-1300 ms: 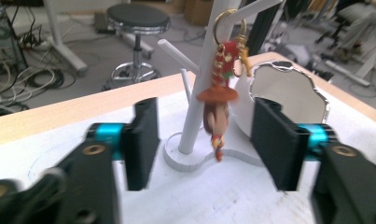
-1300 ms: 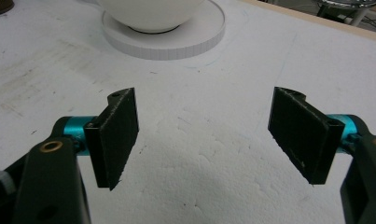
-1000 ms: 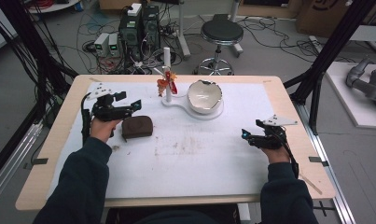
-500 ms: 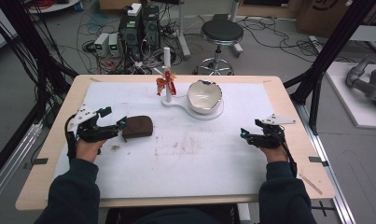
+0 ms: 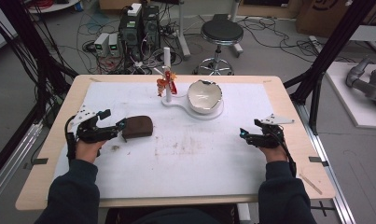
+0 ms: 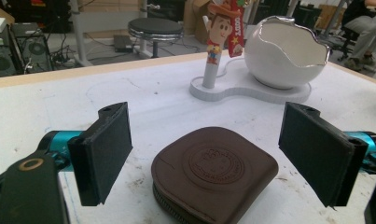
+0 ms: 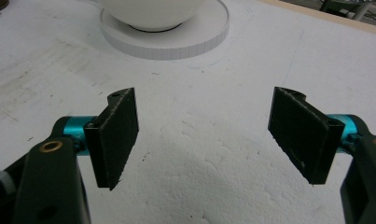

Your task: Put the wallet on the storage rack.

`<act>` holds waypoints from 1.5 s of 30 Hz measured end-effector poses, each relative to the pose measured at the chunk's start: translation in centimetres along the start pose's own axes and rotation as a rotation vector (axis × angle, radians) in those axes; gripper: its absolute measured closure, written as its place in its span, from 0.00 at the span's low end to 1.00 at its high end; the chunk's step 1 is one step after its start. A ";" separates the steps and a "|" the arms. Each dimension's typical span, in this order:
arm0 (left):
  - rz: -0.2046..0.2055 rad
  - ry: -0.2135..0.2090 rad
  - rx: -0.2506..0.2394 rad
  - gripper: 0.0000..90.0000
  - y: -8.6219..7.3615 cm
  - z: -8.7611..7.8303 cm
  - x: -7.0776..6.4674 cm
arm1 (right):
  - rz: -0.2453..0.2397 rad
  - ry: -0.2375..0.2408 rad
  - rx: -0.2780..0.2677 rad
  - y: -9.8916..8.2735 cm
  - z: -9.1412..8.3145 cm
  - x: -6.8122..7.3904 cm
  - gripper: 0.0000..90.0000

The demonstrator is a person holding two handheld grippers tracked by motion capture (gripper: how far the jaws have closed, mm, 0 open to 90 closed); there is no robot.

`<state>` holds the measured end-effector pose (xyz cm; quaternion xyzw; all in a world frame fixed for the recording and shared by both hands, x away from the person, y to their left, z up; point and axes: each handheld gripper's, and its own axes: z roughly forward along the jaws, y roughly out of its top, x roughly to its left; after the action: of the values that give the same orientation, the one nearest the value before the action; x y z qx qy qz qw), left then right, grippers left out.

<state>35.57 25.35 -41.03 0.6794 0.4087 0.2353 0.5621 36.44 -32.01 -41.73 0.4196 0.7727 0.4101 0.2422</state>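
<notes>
Cropping brown pouch (image 6: 213,175) near edge, left hand-held gripper (image 6: 213,154) agape.

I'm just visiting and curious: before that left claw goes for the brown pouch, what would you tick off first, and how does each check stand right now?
1. Left gripper jaws open wide enough for the brown pouch: ok, they stand wider than the pouch.
2. Pouch lined up between the jaws: ok in the left gripper view; it lies centred, just ahead of them.
3. Jaws not yet touching the pouch: ok, gaps show on both sides.
4. Pouch zipped shut: cannot tell; part of the zip edge shows.
5. White stand with bowl clear of the path: ok, it sits farther back on the table.
6. Right gripper out of the way: ok, open and holding nothing, at the table's far side.
</notes>
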 end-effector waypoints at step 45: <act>-0.024 -0.036 0.380 0.20 -2.7 5.2 0.2 | -0.029 0.060 0.013 0.2 0.7 1.0 0.28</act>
<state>38.91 22.61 -44.99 0.7724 0.4437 0.1349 0.4339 36.51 -30.78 -41.95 0.3974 0.7884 0.4139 0.2219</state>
